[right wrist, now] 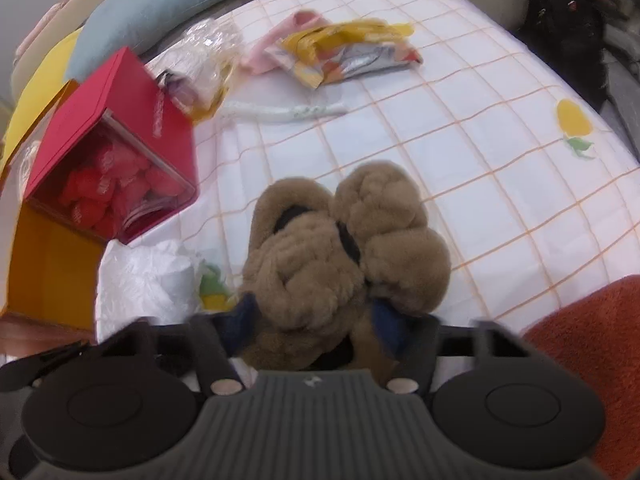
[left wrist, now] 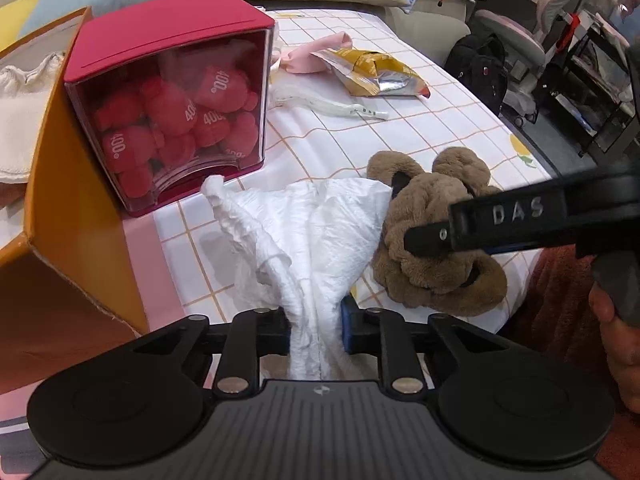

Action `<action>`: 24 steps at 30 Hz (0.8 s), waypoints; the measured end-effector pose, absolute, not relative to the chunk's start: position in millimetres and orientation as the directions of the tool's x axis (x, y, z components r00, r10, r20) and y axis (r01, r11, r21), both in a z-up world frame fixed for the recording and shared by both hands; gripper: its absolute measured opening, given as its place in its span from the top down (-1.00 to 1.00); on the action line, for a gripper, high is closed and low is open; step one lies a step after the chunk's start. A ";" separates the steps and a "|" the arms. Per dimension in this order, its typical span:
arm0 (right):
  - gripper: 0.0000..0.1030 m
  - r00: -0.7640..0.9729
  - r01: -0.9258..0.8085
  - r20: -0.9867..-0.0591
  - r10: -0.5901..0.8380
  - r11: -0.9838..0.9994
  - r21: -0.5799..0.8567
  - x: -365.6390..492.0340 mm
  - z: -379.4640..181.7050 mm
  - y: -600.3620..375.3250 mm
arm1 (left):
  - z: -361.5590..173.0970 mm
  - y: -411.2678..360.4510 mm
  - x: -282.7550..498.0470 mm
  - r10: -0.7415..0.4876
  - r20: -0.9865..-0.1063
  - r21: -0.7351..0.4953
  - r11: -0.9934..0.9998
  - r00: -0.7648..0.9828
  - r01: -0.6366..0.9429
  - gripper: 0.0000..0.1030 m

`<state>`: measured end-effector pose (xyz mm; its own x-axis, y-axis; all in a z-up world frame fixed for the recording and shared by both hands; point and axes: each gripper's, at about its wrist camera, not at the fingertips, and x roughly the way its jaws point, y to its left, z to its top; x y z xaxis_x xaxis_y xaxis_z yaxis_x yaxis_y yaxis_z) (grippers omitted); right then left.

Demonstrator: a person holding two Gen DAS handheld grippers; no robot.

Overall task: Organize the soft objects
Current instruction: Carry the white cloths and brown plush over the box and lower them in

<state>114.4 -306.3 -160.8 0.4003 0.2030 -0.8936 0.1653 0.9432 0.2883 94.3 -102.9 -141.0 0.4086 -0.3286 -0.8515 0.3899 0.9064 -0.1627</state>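
Gripping soft items on the checked sheet (left wrist: 420, 128): our left gripper (left wrist: 315, 330) pinches a crumpled white cloth (left wrist: 304, 232); our right gripper (right wrist: 310, 326) clamps a brown plush toy (right wrist: 344, 248).

We take the red box (left wrist: 168, 96) as landmark. In front of it lies the cloth, whose lower end is hidden between our left fingers; to the cloth's right, touching it, sits the plush, partly covered in the left view by our right gripper's arm, lettered "DAS". Through the box's clear front we read "400" on red pieces (left wrist: 180, 120). Behind the box to its right lies a yellow snack bag (left wrist: 368, 72), its print illegible. The right view is blurred, so its blue pads (right wrist: 386, 322) show only vaguely.
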 end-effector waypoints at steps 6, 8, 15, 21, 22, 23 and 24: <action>0.29 0.431 0.131 -0.883 0.188 0.955 0.267 108.6 -151.5 -302.4 | -126.3 -99.1 88.0 -0.346 -0.832 -0.174 0.905 0.434 0.388 0.61; 0.30 0.442 0.131 -0.876 0.194 0.952 0.278 106.2 -147.6 -304.2 | -118.4 -96.7 85.6 -0.363 -0.819 -0.191 0.903 0.444 0.384 0.61; 0.29 0.537 0.079 -0.828 0.162 0.967 0.241 81.5 -112.3 -303.3 | -79.9 -82.5 74.6 -0.395 -0.765 -0.227 0.905 0.509 0.360 0.61; 0.29 0.635 -0.026 -0.749 0.192 0.973 0.227 63.1 -70.4 -292.2 | -40.3 -62.0 66.5 -0.405 -0.698 -0.248 0.910 0.591 0.332 0.61; 0.29 0.654 -0.058 -0.729 0.202 0.974 0.217 60.6 -61.7 -286.8 | -34.6 -57.6 65.9 -0.398 -0.692 -0.245 0.914 0.602 0.323 0.61; 0.29 0.673 -0.093 -0.708 0.216 0.974 0.209 58.1 -53.7 -281.2 | -29.7 -53.3 65.5 -0.387 -0.688 -0.237 0.919 0.614 0.314 0.61; 0.29 0.689 -0.131 -0.686 0.234 0.971 0.200 56.3 -45.8 -274.9 | -25.1 -48.2 64.7 -0.374 -0.684 -0.229 0.925 0.626 0.302 0.61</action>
